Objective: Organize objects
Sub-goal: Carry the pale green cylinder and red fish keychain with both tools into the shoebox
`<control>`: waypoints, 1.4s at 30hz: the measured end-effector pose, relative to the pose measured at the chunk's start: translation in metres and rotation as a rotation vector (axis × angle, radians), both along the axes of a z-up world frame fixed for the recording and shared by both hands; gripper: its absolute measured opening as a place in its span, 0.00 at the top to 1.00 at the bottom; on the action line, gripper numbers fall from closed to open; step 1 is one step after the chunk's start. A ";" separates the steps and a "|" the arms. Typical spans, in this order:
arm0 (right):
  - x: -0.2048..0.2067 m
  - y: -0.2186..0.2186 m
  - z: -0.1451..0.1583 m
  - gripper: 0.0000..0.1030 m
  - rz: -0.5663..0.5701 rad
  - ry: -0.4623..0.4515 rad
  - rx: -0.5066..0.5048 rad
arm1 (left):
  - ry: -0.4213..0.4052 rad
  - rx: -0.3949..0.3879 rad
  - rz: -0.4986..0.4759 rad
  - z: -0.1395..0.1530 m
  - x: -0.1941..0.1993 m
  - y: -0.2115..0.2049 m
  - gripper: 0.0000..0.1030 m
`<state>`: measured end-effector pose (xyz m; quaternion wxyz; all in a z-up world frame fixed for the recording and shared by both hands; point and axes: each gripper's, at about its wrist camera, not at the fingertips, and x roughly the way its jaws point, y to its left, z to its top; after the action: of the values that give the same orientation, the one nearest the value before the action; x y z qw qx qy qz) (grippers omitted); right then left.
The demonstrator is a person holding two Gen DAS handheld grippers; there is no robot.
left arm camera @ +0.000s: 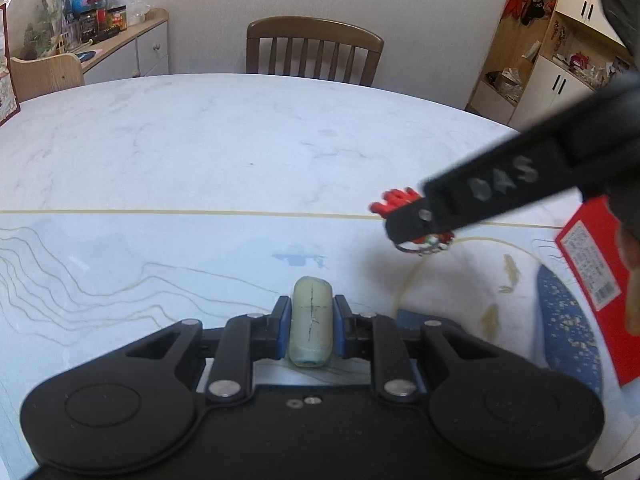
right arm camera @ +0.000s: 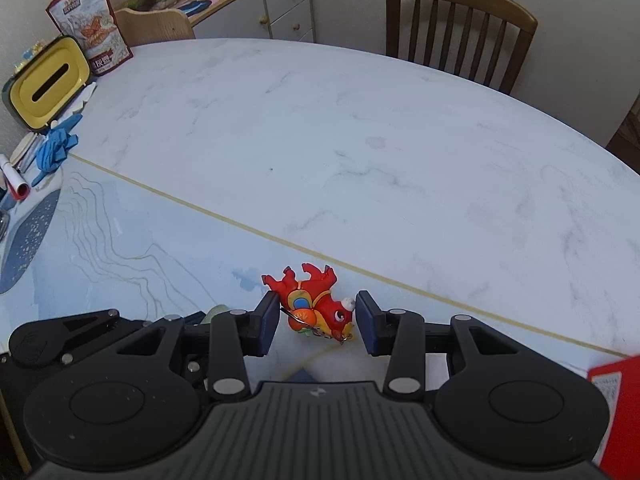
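My left gripper (left arm camera: 311, 320) is shut on a pale cream capsule-shaped object (left arm camera: 311, 308), held upright over the light blue mat (left arm camera: 120, 264). A red toy figure with a key ring (right arm camera: 316, 304) lies between the blue pads of my right gripper (right arm camera: 316, 320). The jaws stand wide: the left pad touches the toy and a thin gap shows at the right pad. In the left wrist view the right gripper (left arm camera: 404, 222) reaches in from the right, and the red toy (left arm camera: 394, 200) shows partly behind its finger.
A red box (left arm camera: 592, 280) lies at the mat's right edge. At the table's far left stand a yellow tissue box (right arm camera: 48, 84), a snack bag (right arm camera: 92, 24) and blue gloves (right arm camera: 54, 148). A wooden chair (right arm camera: 460, 24) stands behind the marble table (right arm camera: 360, 120).
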<state>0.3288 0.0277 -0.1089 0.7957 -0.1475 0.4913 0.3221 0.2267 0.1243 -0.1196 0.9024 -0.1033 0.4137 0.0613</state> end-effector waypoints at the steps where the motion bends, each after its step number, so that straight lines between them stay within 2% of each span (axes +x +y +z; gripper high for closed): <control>1: -0.003 -0.007 0.003 0.61 -0.002 0.001 0.002 | 0.001 -0.010 -0.004 0.002 0.001 0.001 0.81; 10: -0.022 -0.069 0.034 0.61 -0.020 0.003 0.042 | -0.008 -0.052 -0.032 0.038 -0.004 -0.030 0.81; 15: -0.032 -0.106 0.053 0.61 -0.017 0.004 0.075 | 0.027 -0.078 -0.043 0.055 -0.008 -0.061 0.81; 22: -0.040 -0.165 0.075 0.61 -0.018 -0.012 0.121 | 0.020 -0.076 -0.093 0.082 -0.008 -0.115 0.81; 29: -0.036 -0.231 0.086 0.61 -0.068 -0.023 0.151 | 0.007 -0.070 -0.168 0.095 0.005 -0.179 0.81; 42: -0.001 -0.352 0.093 0.61 -0.235 -0.072 0.151 | -0.004 -0.033 -0.319 0.107 0.040 -0.285 0.81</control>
<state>0.3278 -0.3247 -0.0159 0.8540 -0.0403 0.4506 0.2569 0.2662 -0.1609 -0.0122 0.8998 -0.0512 0.4239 -0.0899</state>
